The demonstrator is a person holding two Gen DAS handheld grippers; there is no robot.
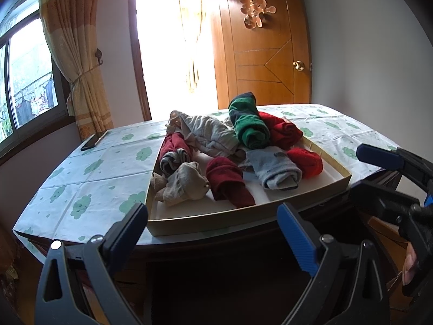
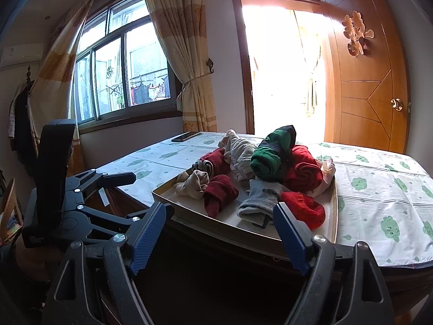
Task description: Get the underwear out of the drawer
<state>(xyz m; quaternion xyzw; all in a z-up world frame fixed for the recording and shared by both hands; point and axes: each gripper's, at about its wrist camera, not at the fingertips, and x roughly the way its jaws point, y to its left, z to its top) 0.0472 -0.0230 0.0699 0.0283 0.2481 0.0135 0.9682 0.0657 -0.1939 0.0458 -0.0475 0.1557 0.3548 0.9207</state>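
Left wrist view. The left gripper hangs short of the table edge, angled slightly down, jaws wide apart with nothing between them. Its blue pads frame the near rim of the shallow drawer, which sits on the tablecloth at 12 o'clock from the gripper. Rolled underwear fills it: a dark red roll near the front, long axis running toward 5 o'clock; a grey roll to its right, pointing the same way; a green roll at the back, lying on the pile along 12 to 6. At 3 o'clock the right gripper enters, cut off by the frame edge; a fingertip of the person's hand shows below it. A phone lies at 10 o'clock.

Right wrist view. The right gripper also holds short of the table, tilted gently down, jaws spread and empty. The drawer is at 12 o'clock, its near corner hidden behind the pads. The grey roll points toward the camera; a bright red roll lies just beside it. The left gripper shows at 9 o'clock, its tips partly hidden. The doorway is blown out by glare.
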